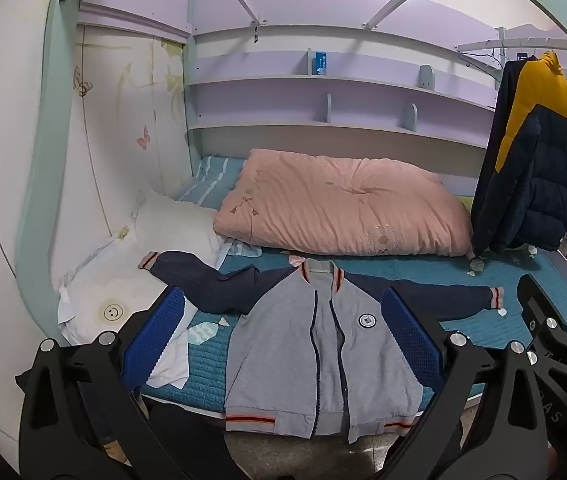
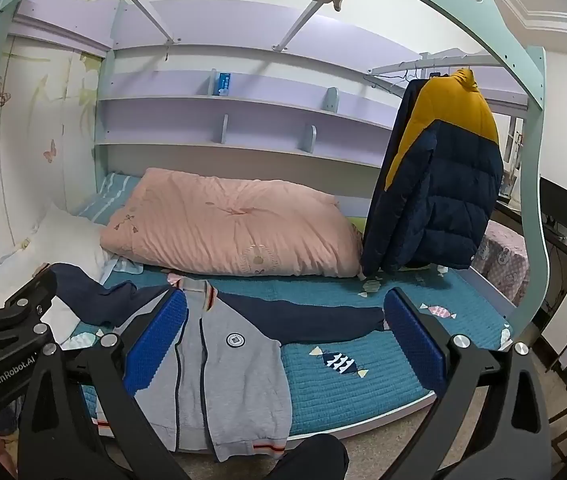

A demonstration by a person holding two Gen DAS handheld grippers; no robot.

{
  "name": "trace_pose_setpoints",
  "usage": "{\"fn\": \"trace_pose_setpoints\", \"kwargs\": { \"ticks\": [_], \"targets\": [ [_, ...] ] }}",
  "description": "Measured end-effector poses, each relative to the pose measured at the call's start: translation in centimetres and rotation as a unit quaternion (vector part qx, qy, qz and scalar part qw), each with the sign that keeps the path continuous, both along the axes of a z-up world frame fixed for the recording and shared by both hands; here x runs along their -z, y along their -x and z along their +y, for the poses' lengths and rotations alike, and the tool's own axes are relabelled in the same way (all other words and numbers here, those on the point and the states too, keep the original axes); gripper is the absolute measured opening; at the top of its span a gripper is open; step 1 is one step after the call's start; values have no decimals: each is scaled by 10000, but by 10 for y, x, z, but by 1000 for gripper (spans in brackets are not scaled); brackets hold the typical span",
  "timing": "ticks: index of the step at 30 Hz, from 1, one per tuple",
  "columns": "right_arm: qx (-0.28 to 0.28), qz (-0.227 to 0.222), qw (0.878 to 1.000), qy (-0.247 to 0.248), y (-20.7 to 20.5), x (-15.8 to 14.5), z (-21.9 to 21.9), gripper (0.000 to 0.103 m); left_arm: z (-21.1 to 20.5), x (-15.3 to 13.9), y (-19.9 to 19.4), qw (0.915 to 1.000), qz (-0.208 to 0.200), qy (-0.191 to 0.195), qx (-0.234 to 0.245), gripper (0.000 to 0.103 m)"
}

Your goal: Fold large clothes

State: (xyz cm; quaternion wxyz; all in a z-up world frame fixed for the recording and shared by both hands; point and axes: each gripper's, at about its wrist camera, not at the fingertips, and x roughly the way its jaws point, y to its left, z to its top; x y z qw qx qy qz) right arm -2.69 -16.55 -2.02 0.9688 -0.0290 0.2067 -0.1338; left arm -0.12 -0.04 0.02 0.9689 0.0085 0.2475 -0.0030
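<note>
A grey zip jacket (image 1: 323,352) with navy sleeves and orange-striped cuffs lies front up on the teal bedspread (image 1: 423,276), sleeves spread to both sides, its hem hanging over the bed's front edge. My left gripper (image 1: 283,332) hovers open in front of it, blue pads wide apart, nothing between them. In the right wrist view the same jacket (image 2: 227,372) lies at lower left, and my right gripper (image 2: 285,336) is open over the bed edge, also holding nothing. The other gripper's black frame shows at each view's side.
A pink quilt (image 1: 343,204) lies folded behind the jacket, with white pillows (image 1: 171,224) at the left. A navy and yellow puffer coat (image 2: 439,184) hangs from the bed frame at the right. Shelves line the back wall. A desk with a monitor (image 2: 559,208) stands far right.
</note>
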Motion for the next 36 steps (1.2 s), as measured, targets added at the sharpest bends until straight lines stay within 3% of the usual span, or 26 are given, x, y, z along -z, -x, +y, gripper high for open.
{"fn": "trace_pose_setpoints", "kwargs": {
  "ticks": [24, 36],
  "targets": [
    [64, -28, 10000, 50, 11, -5, -4, 96, -11, -10, 1, 10000, -18, -2, 79, 98],
    [51, -4, 10000, 8, 14, -5, -4, 96, -6, -13, 3, 9993, -161, 312, 85, 98]
  ]
}}
